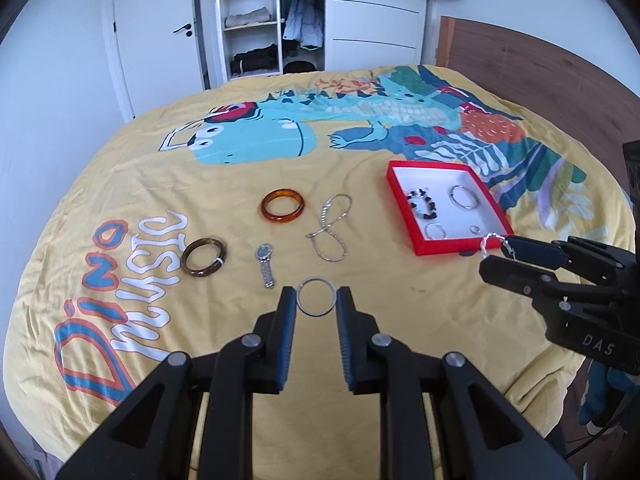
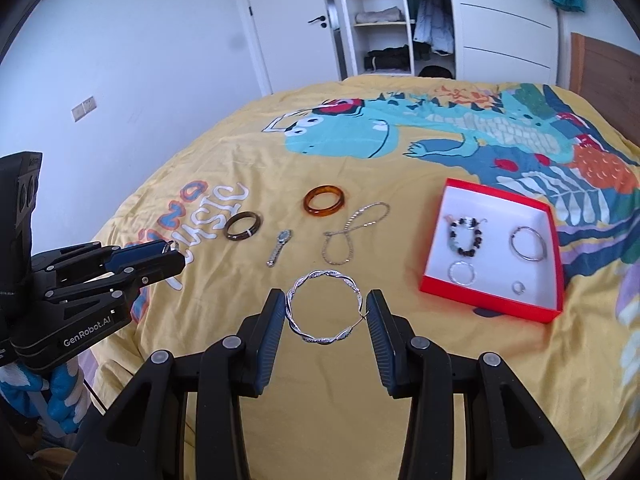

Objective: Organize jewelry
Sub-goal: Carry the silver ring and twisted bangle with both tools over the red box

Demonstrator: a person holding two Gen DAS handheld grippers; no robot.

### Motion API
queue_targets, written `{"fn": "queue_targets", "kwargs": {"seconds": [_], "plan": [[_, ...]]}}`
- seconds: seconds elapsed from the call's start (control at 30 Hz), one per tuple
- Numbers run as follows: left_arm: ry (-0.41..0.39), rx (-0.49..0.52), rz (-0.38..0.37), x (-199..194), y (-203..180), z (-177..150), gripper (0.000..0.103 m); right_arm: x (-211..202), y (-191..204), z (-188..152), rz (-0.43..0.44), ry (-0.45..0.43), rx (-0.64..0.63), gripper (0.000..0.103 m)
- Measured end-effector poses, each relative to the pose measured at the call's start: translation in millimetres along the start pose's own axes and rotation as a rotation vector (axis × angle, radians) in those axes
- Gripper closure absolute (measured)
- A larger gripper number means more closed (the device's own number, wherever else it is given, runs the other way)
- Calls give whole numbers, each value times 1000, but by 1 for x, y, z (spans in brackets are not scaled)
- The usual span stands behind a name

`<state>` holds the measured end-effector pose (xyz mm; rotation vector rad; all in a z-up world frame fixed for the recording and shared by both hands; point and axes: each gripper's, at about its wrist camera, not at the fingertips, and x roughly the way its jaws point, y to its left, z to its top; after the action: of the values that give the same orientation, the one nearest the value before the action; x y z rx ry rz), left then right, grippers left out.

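My left gripper (image 1: pixel 317 296) is shut on a thin silver hoop (image 1: pixel 316 278), held above the yellow bedspread. My right gripper (image 2: pixel 325 306) is shut on a larger twisted silver hoop (image 2: pixel 320 338); it also shows at the right edge of the left wrist view (image 1: pixel 498 250). A red box (image 2: pixel 490 300) with a white inside sits to the right, holding a black bead bracelet (image 2: pixel 466 236), a silver bangle (image 2: pixel 528 243), a small hoop (image 2: pixel 461 273) and a ring (image 2: pixel 518 287). On the bed lie an amber bangle (image 2: pixel 324 200), a dark brown bangle (image 2: pixel 243 226), a watch (image 2: pixel 279 246) and a silver chain (image 2: pixel 352 234).
The bed (image 2: pixel 400 184) carries a dinosaur print. Behind it stand a white door (image 2: pixel 288 20), an open wardrobe with folded clothes (image 2: pixel 380 16) and hanging coats (image 2: pixel 430 12). A wooden headboard (image 1: pixel 540 68) rises at the right.
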<state>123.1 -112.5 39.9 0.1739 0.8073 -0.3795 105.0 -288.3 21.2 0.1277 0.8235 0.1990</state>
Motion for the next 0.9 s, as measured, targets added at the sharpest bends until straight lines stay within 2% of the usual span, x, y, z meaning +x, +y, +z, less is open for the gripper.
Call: {"fn": "queue_targets", "kwargs": {"seconds": [0.23, 0.53, 0.7, 0.9], "plan": [[0, 25, -18, -2, -21, 6, 84, -21, -29, -4, -31, -33, 39, 61], [46, 76, -67, 23, -57, 15, 84, -39, -98, -9, -124, -47, 120, 61], [76, 108, -88, 49, -79, 27, 84, -28, -137, -7, -165, -28, 155, 61], [107, 147, -117, 96, -108, 57, 84, 6, -178, 5, -175, 0, 175, 61]]}}
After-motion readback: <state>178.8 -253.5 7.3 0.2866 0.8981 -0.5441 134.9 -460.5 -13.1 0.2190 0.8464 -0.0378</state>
